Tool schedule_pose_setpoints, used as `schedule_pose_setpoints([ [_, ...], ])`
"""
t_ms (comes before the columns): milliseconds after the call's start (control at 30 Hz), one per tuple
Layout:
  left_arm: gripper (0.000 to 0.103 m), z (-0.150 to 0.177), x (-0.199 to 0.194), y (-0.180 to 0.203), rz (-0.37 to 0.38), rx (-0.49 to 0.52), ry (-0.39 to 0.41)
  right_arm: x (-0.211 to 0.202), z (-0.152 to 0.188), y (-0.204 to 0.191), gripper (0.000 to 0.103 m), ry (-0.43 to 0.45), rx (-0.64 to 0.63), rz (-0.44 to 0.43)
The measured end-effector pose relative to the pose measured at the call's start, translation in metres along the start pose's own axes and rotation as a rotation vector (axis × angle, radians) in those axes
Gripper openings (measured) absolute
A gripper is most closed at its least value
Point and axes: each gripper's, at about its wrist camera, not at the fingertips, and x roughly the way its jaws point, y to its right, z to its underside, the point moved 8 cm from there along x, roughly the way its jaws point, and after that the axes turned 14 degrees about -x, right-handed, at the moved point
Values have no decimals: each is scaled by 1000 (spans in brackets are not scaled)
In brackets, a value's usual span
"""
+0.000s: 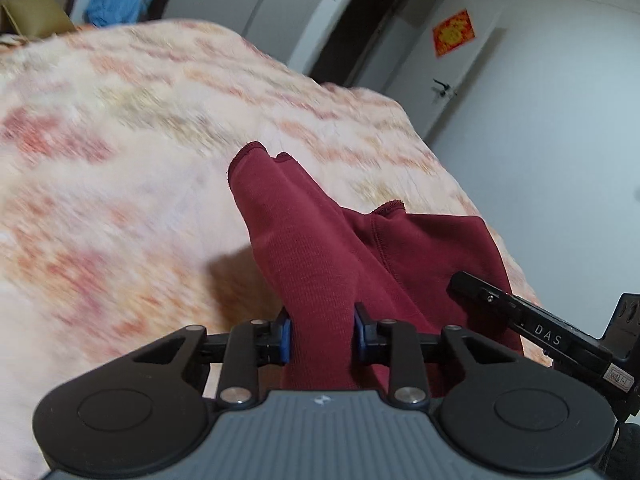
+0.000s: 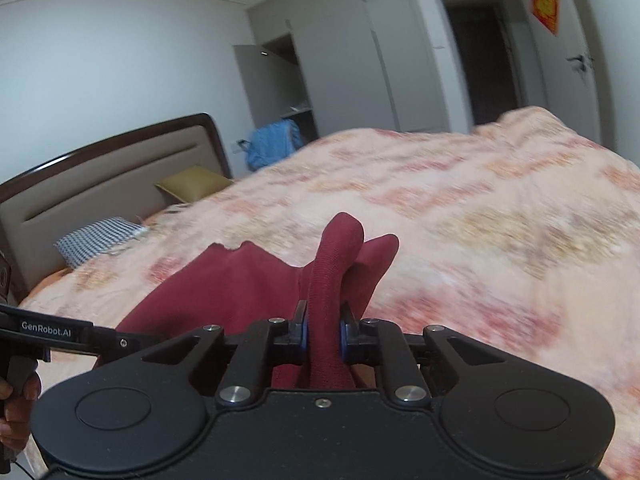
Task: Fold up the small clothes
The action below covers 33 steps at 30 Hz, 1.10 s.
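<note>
Left wrist view: left claw (image 1: 322,334) pinches a bunched edge of the dark red knit garment (image 1: 320,248). Right claw (image 2: 323,334) clamps another fold of it. Garment hangs just above the peach patterned fleece bedspread (image 1: 120,160). Advice: hold both corners level, keep cloth taut, lay flat before folding.

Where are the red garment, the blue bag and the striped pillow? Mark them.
red garment (image 1: 320,264): left wrist view, ribbed fold.
blue bag (image 2: 272,142): right wrist view, its middle.
striped pillow (image 2: 98,238): right wrist view, top face.
</note>
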Motion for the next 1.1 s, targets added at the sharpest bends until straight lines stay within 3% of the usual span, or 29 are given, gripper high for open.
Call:
schedule_pose_setpoints([
  [300, 33, -27, -36, -72, -129, -55, 48, 58, -8, -69, 14, -31, 51, -113],
  [433, 36, -19, -31, -110, -139, -142, 17, 77, 8, -87, 19, -92, 49, -92],
  [500, 44, -13, -28, -125, -152, -177, 12, 81, 16, -85, 33, -123, 55, -50],
  [633, 58, -3, -31, -137, -163, -217, 25, 79, 32, -76, 44, -165, 72, -10],
  [700, 72, 0, -34, -139, -178, -223, 27, 75, 37, -73, 58, -179, 65, 8],
  [800, 81, 4, -41, -136, -186, -225, 37, 64, 44, -72, 71, -190, 44, 29],
  [967, 90, 13, -63, -123, -195, -211, 55, 36, 49, -75, 82, -182, 2, 57],
  [1100, 99, 15, -89, -105, -199, -170, 99, 5, 32, -84, 94, -114, -35, 76],
])
